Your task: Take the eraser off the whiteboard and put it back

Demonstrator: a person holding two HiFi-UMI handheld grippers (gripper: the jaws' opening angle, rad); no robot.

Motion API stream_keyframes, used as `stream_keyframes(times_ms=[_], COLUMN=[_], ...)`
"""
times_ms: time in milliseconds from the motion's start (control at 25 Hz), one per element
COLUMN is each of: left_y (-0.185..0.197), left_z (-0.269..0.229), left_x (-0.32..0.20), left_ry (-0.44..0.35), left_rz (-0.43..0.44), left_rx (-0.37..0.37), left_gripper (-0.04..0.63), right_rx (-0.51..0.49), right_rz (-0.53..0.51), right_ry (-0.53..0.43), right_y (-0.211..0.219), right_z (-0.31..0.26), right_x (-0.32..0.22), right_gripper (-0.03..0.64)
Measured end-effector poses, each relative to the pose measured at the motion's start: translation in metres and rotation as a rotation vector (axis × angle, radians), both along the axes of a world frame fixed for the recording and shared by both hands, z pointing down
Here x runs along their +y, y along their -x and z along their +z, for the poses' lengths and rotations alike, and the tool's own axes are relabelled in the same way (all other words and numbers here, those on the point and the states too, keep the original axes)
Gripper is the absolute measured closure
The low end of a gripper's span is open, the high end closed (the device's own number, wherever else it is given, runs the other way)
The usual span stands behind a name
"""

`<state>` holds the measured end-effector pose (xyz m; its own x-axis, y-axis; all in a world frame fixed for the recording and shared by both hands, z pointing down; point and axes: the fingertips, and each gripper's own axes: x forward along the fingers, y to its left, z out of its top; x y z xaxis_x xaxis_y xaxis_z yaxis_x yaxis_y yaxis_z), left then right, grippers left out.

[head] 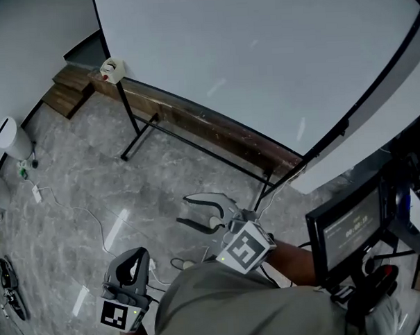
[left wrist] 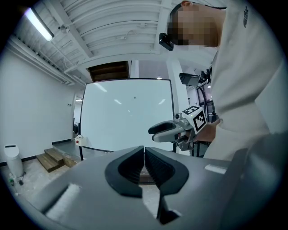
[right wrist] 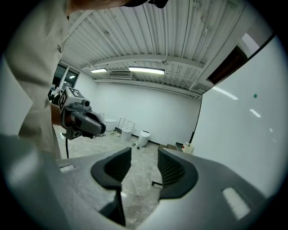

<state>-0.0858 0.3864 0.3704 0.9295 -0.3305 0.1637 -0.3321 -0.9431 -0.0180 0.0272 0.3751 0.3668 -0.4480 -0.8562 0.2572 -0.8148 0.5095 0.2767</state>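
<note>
One whiteboard (head: 261, 57) — grey marbled floor (head: 93, 193), white walls (head: 31, 39).

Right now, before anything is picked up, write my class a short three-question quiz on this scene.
1. True or false: the left gripper is shut with nothing between its jaws.
2. Which gripper is open: A, the left gripper, or B, the right gripper?
3. Fill in: in the head view, the eraser sits at the whiteboard's lower ____ corner.
Key: 1 true; 2 B; 3 left.
</note>
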Motion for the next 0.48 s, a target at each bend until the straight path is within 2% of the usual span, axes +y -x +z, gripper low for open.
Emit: stream_keyframes(times_ms=[280,480], left_y=[0.0,-0.003], left_z=[-0.001,0.003], left_x=[0.004,-0.008], left_ry=[-0.006,0.003], left_rz=[0.01,0.009], left_rx=[0.009,0.005], left_gripper=[0.586,0.586], right_rx=[0.022,0.016], right_rz=[0.009,-0.001], right_ry=[0.019,0.026], right_y=[0.001,0.001], right_z=[0.001,0.003], right_x=[0.009,-0.005], right_gripper=[0.431,0.431])
